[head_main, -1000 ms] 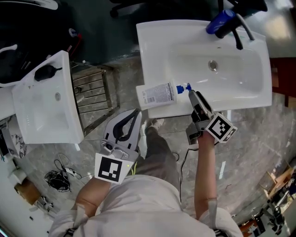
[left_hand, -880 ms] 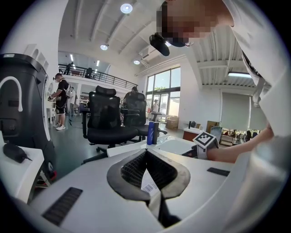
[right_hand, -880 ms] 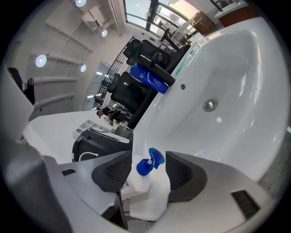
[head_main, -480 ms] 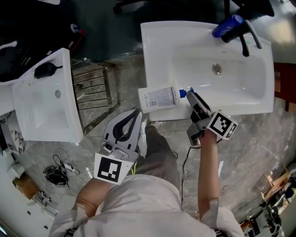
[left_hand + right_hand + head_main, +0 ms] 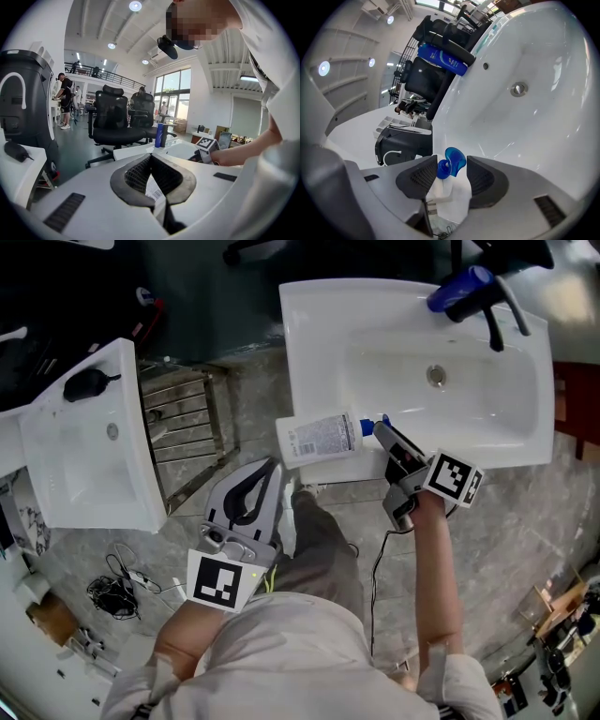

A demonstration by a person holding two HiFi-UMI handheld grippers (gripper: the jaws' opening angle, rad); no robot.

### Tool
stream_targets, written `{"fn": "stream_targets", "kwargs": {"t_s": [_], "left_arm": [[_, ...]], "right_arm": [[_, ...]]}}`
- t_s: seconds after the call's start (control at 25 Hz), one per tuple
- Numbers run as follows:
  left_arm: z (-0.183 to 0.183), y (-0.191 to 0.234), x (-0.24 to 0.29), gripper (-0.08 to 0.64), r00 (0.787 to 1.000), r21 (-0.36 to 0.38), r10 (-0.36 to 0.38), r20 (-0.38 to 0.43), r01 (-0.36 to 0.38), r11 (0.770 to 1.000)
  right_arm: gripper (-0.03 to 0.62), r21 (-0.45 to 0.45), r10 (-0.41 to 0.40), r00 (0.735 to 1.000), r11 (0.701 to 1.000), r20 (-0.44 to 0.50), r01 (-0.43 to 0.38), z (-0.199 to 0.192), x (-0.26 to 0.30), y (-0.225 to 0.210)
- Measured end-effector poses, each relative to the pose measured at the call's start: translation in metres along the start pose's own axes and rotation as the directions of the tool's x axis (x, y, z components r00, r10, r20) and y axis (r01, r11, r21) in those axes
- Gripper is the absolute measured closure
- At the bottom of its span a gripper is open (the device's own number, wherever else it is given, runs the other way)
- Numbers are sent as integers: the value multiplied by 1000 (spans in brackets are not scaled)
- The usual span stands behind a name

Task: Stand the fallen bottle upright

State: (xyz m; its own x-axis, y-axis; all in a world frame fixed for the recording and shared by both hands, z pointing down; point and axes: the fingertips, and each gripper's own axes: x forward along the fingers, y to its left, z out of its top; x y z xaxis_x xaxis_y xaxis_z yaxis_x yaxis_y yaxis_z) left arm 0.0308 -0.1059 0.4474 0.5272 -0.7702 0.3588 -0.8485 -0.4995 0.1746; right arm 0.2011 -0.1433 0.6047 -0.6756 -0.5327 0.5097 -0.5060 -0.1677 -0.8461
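Note:
The fallen bottle (image 5: 319, 437), white with a printed label and a blue flip cap (image 5: 370, 425), lies on its side on the front left rim of the white sink (image 5: 487, 442). My right gripper (image 5: 382, 430) reaches its cap end. In the right gripper view the blue cap (image 5: 451, 164) sits between the two parted pads (image 5: 417, 176), and I cannot tell whether they touch it. My left gripper (image 5: 275, 468) hangs below the sink's edge over the floor, its jaws shut on nothing. Through its loop a strip of the bottle's label (image 5: 154, 190) shows.
A dark blue bottle (image 5: 457, 287) leans against the black faucet (image 5: 492, 310) at the sink's far side. A second white basin (image 5: 89, 442) stands at left, a metal rack (image 5: 187, 427) between the two. Cables (image 5: 122, 589) lie on the floor. Black office chairs (image 5: 112, 119) stand beyond.
My right gripper has moved forward and a little left, so the blue cap now sits between its pads. The left gripper and the bottle stay where they were.

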Motion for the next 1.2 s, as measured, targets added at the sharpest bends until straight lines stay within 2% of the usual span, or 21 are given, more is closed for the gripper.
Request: {"fn": "stream_targets", "kwargs": {"t_s": [0.16, 0.32, 0.56, 0.76, 1.2], "left_arm": [[-3, 1, -3, 543, 1000, -6, 5, 0, -5, 1000], [-6, 3, -5, 543, 1000, -17, 15, -1, -15, 1000], [-12, 1, -7, 543, 1000, -21, 14, -8, -14, 1000], [-16, 0, -8, 543, 1000, -20, 11, -16, -11, 1000], [-19, -8, -9, 543, 1000, -17, -3, -1, 3, 1000]], "right_arm": [[434, 49, -14, 1000, 999, 9, 13, 3, -1, -8], [437, 11, -19, 1000, 1000, 6, 19, 4, -1, -9], [439, 10, 50, 997, 999, 52, -50, 8, -3, -1], [440, -35, 98, 991, 995, 89, -96, 11, -5, 7], [440, -23, 100, 975, 995, 198, -97, 14, -19, 6]]}}
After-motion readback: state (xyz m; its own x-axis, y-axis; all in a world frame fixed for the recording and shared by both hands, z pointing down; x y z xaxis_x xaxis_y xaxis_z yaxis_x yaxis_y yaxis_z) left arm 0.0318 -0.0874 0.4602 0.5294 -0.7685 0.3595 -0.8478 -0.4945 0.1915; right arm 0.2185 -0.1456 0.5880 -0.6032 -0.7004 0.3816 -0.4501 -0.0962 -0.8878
